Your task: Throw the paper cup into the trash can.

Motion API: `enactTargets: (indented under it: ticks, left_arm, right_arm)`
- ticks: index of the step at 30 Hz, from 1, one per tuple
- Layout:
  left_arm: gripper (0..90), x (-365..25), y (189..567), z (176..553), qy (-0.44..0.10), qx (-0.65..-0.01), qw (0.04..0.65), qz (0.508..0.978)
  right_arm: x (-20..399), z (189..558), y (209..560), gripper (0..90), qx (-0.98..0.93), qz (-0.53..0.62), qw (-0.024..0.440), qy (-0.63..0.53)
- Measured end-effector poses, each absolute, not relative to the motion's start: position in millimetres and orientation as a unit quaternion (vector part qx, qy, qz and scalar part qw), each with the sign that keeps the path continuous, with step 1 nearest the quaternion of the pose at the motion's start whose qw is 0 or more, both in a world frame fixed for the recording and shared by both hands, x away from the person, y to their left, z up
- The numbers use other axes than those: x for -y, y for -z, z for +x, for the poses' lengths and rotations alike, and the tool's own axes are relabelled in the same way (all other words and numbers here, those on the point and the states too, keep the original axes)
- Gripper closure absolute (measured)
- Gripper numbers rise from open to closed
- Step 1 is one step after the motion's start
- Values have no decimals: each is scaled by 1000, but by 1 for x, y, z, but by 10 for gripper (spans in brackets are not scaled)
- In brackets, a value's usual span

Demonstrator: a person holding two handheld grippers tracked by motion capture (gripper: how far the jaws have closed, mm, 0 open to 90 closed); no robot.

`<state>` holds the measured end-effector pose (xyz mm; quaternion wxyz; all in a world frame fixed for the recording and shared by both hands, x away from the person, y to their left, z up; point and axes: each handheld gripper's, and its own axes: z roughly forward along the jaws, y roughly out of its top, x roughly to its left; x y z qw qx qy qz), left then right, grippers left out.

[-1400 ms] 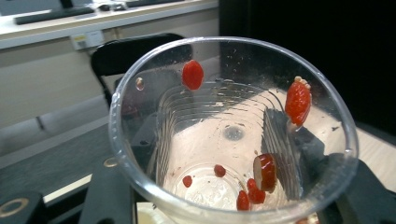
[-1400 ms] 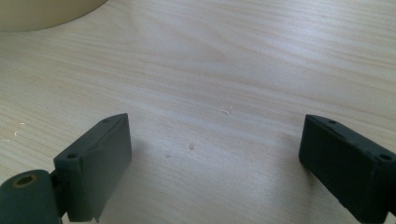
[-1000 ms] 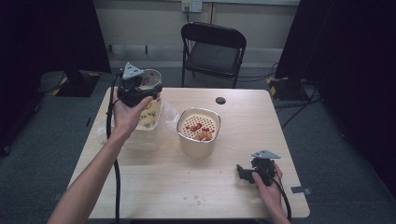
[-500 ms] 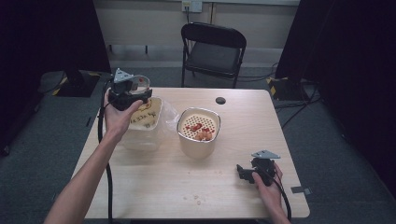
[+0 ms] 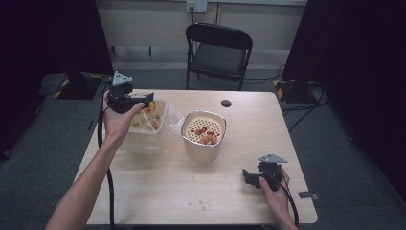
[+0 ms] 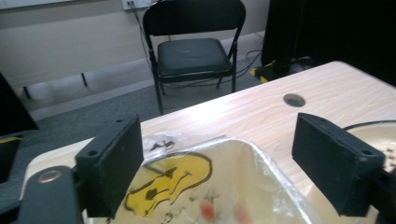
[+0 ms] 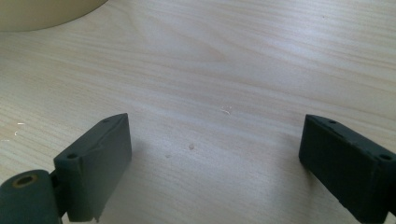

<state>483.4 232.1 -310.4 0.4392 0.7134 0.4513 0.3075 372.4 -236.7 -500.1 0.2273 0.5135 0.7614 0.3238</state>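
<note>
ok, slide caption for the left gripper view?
Open left gripper poised over a plastic-wrapped container on the table, chair behind.

Pale matt wood-grain table (image 5: pixel 249 120), crinkly glossy clear plastic bag (image 5: pixel 167 132), smooth cream plastic strainer bowl (image 5: pixel 203 146)

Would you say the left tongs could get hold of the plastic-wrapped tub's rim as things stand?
Probably yes. The left tongs hang open right over the plastic-wrapped tub, jaws spread either side of its near rim, with nothing between. The loose wrap might slip, though.

A cream strainer pot (image 5: pixel 203 136) holding red bits stands beside a clear bag-wrapped tub (image 5: pixel 148 125).
</note>
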Motion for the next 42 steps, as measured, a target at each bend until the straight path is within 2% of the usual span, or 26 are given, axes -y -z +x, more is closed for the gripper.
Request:
enactTargets:
  ticks: [4, 8, 11, 19, 29, 40, 42]
  left_arm:
    - [162, -232, 309, 480, -290, -446, 453, 715]
    - [215, -228, 311, 471, -286, -438, 457, 720]
    - [225, -222, 317, 457, -283, -417, 451, 736]
    - [236, -214, 320, 423, -282, -390, 474, 738]
    - [226, -196, 329, 379, -261, -345, 493, 755]
    - [187, -178, 363, 342, -219, -328, 503, 769]
    - [177, -174, 379, 335, -210, -319, 491, 783]
  right_arm:
    - [237, 372, 500, 87, -761, 513, 227, -324]
    - [237, 372, 500, 88, -761, 514, 227, -324]
    - [237, 372, 500, 88, -761, 513, 227, -324]
    - [237, 372, 500, 87, -761, 513, 227, -324]
    - [237, 372, 500, 88, -761, 513, 227, -324]
    - [237, 372, 500, 88, -761, 513, 227, -324]
    - [237, 372, 500, 87, -761, 513, 227, -324]
